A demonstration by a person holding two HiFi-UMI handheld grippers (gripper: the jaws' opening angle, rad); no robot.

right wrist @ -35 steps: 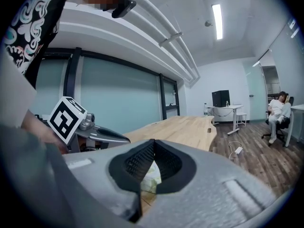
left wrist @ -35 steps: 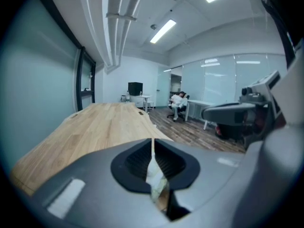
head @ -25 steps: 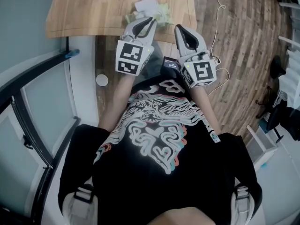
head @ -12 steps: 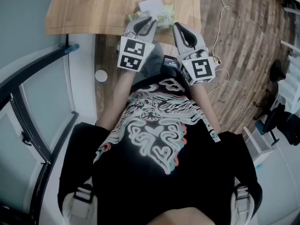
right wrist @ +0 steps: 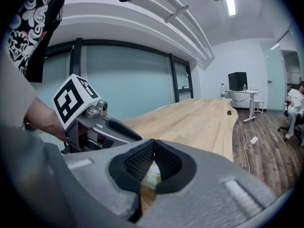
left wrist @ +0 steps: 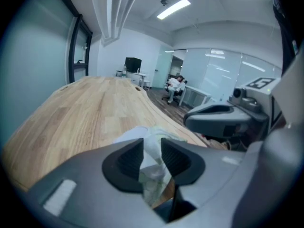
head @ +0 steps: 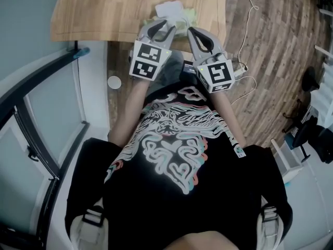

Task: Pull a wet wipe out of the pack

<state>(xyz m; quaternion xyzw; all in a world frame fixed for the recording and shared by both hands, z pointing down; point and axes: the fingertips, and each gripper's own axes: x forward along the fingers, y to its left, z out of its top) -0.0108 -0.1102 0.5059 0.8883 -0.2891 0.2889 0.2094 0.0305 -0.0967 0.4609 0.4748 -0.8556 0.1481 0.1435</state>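
The wet-wipe pack (head: pixel 183 15) lies at the near edge of the wooden table (head: pixel 104 9), with a white wipe (head: pixel 169 8) bunched up on top of it. My left gripper (head: pixel 162 25) points at the pack with its jaws opening. The crumpled wipe (left wrist: pixel 154 163) shows in the gap between the jaws of my left gripper (left wrist: pixel 152 146), and the pads stand apart from it. My right gripper (head: pixel 189 30) hangs just right of the pack, shut and holding nothing. In the right gripper view the pads of the right gripper (right wrist: pixel 153 142) meet, and a bit of the pack (right wrist: pixel 152 178) shows below them.
The table's curved right edge (head: pixel 218 14) drops to a wood floor with a white cable (head: pixel 244 61). A small white disc (head: pixel 113 82) lies on the floor at the left, beside a glass partition (head: pixel 47 113). A black device (head: pixel 187 69) sits at the person's lap.
Both grippers have sunk closer to the pack at the table's edge. The left jaws, shut a second ago, now stand apart around the wipe. The right jaws stay shut.
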